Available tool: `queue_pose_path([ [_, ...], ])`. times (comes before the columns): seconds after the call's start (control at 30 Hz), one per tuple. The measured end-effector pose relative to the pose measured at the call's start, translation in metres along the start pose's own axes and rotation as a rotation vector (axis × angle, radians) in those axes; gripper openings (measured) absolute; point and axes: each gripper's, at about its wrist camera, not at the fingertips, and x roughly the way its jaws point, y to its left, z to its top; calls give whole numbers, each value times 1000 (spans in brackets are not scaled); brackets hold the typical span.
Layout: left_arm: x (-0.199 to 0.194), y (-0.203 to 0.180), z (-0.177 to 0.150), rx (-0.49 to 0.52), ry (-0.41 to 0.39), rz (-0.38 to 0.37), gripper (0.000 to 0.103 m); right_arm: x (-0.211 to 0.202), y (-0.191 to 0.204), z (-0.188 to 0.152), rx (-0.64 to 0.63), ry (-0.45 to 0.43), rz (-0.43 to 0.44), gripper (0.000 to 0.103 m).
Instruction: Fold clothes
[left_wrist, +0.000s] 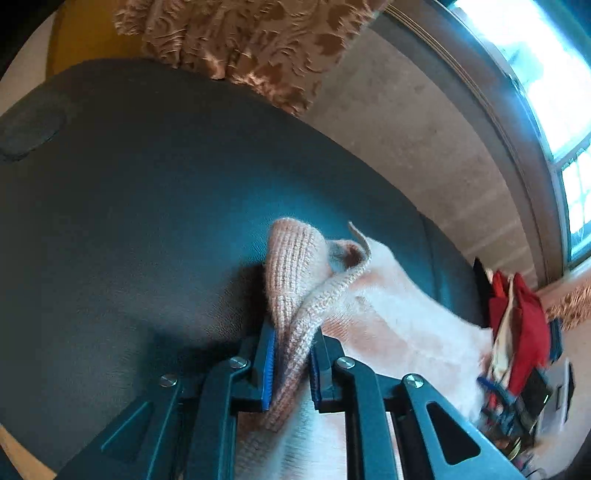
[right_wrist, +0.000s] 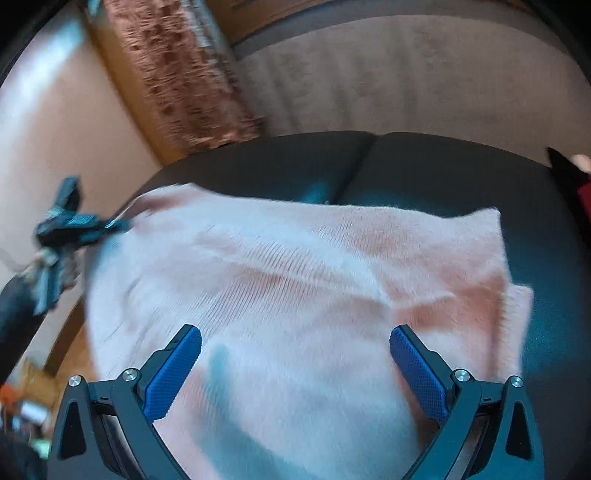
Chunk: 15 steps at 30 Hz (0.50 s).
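Note:
A pale pink knitted sweater (right_wrist: 303, 280) lies spread on a dark teal leather seat (right_wrist: 424, 166). My left gripper (left_wrist: 291, 354) is shut on a ribbed edge of the sweater (left_wrist: 295, 280) and holds it bunched up above the seat (left_wrist: 129, 203). In the right wrist view the left gripper (right_wrist: 114, 223) pinches the sweater's far left corner. My right gripper (right_wrist: 295, 347) is open wide, its blue pads (right_wrist: 177, 369) just above the near part of the sweater, holding nothing.
A pile of red, white and dark clothes (left_wrist: 517, 325) sits at the seat's right end. A brown patterned curtain (left_wrist: 258, 44) hangs behind. A beige carpet (right_wrist: 406, 66) lies beyond the seat. A bright window (left_wrist: 546, 74) is at the right.

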Motion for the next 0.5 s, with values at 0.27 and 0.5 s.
queue_pose_path([
  [0.27, -40, -37, -7, 17, 14, -72, 14, -27, 3, -30, -117, 97, 90, 103],
  [0.5, -69, -110, -30, 39, 26, -221, 13, -25, -2, -39, -114, 44, 101, 103],
])
